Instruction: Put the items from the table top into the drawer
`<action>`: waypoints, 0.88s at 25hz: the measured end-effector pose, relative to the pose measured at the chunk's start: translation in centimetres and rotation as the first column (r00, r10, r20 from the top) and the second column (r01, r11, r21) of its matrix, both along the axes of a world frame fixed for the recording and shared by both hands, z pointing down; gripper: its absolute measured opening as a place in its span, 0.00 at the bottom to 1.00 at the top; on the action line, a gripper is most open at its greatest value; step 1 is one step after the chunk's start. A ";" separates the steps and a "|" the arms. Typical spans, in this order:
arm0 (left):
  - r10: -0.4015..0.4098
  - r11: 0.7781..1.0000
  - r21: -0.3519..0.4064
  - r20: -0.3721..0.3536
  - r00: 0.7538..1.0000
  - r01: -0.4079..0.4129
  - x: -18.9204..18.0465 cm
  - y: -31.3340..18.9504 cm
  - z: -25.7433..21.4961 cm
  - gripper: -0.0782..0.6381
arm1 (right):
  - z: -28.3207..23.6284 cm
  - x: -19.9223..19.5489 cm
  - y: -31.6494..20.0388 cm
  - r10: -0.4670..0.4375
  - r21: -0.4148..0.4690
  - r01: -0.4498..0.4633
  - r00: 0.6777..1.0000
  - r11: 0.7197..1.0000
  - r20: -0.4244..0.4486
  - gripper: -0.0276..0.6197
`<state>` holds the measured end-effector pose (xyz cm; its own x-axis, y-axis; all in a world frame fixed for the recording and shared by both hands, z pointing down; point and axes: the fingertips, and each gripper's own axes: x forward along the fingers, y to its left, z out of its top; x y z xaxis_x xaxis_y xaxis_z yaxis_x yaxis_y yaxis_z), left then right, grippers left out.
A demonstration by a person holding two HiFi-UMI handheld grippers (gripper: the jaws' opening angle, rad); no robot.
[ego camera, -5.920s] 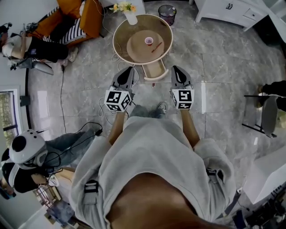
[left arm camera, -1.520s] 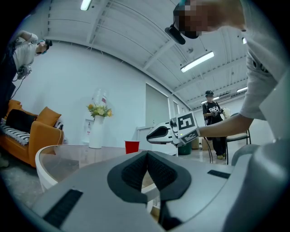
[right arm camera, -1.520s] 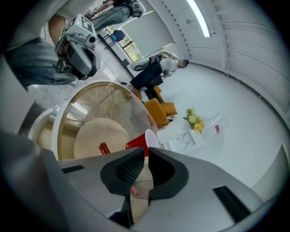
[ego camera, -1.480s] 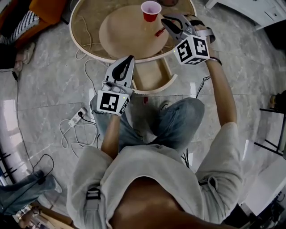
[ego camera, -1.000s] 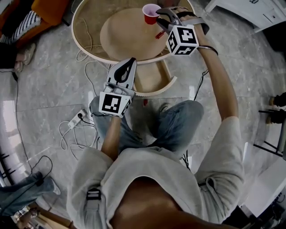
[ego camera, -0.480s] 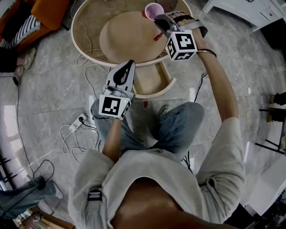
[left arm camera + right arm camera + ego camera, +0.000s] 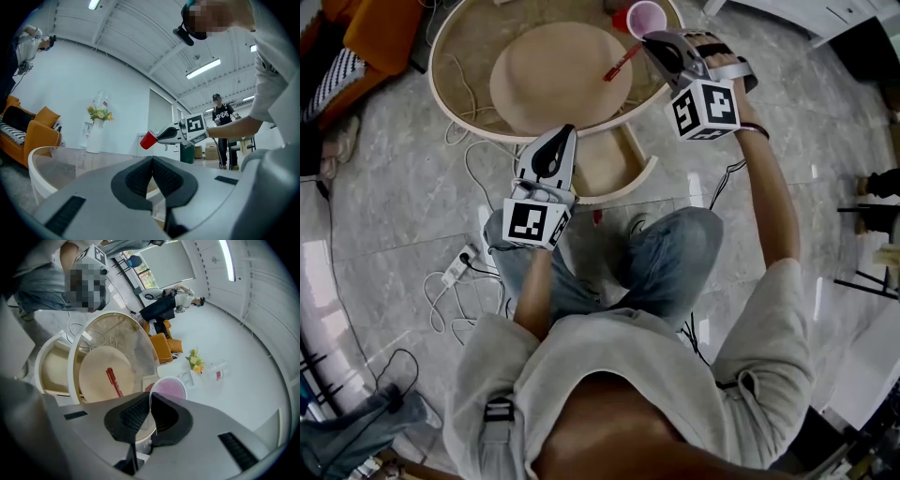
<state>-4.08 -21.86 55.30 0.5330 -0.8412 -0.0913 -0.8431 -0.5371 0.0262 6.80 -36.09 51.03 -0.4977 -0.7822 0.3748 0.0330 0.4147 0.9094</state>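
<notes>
a: head view first. how far along is this?
b: early, i'd judge. the drawer [image 7: 605, 167] stands pulled out under the edge of the table [image 7: 439, 89], and i see nothing in it yet. the red cup [image 7: 645, 17] is up off the table, pinched at its rim by the right tongs [image 7: 651, 41]. they have just been closing, with the cup's thin wall between the pads. the red pen [image 7: 621, 62] lies untouched on the raised top.
a: and the other hand?
b: the left tongs [image 7: 566, 131] are pressed together on nothing. they hover just beside the drawer, near the table rim.
a: so what's left?
b: the cup has to go to the drawer and be let go, then the pen. neither item is in yet.
a: what's the stuff like?
b: the cup is thin plastic, round and tapered, red outside and paler pink within. held by one wall only, it could flex or swing. the pen is a slim straight stick, all red. the table is round, with a tan matte disc in the middle. the wider ring around that looks like glass, since cords show through it, and it has a pale rim. the drawer is shallow, pale wood by the look of it, with a curved front that follows the rim. the pads of the tongs are dark and ribbed.
</notes>
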 end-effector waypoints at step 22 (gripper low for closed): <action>0.053 0.999 -0.007 -0.029 0.998 -0.054 1.8 0.3 0.8 0.13 | 6.3 17.7 6.5 0.307 -0.133 -0.319 0.946 0.938 -0.104 0.09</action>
<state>-2.32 -21.60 56.07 0.5745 -0.8123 -0.1006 -0.8121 -0.5810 0.0545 24.53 -29.61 57.34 -0.1996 -0.8272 0.5252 -0.0493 0.5438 0.8378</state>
